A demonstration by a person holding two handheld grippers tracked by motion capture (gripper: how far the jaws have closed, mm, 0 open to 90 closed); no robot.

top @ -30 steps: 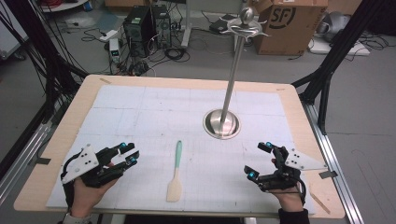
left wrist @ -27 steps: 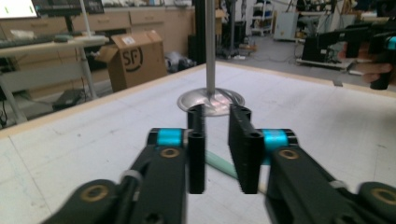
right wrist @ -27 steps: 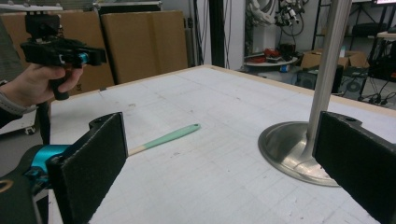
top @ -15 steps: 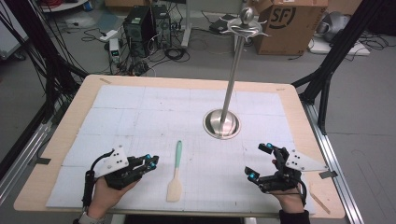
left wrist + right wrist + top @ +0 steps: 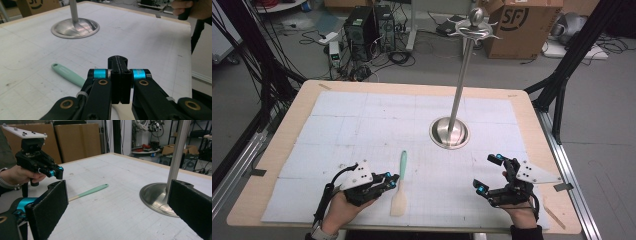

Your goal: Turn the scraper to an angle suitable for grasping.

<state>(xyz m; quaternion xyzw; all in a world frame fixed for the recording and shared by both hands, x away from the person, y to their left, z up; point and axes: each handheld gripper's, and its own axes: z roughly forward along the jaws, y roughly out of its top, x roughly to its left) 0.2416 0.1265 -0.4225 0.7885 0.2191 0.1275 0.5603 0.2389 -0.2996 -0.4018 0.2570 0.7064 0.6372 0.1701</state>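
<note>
So far, nothing is gripped.
Left jaws: pressed together on nothing, the left gripper (image 5: 388, 180) just beside the spatula (image 5: 400, 183) (they have just been closing, with no thing between them).
Right jaws: wide apart and empty, the right gripper (image 5: 488, 173) low over the white mat (image 5: 362, 120), well apart from the spatula.
Spatula: flat on the mat, mint handle pointing away, untouched.
Left to do: reopen, straddle the handle, lift; probably hang it on the steel stand (image 5: 451, 131).
High view: the stand's hooked top.
Left gripper view: the handle (image 5: 67, 73) passing under the shut jaws.
Right gripper view: the left gripper (image 5: 59, 172) held above the mat.
</note>
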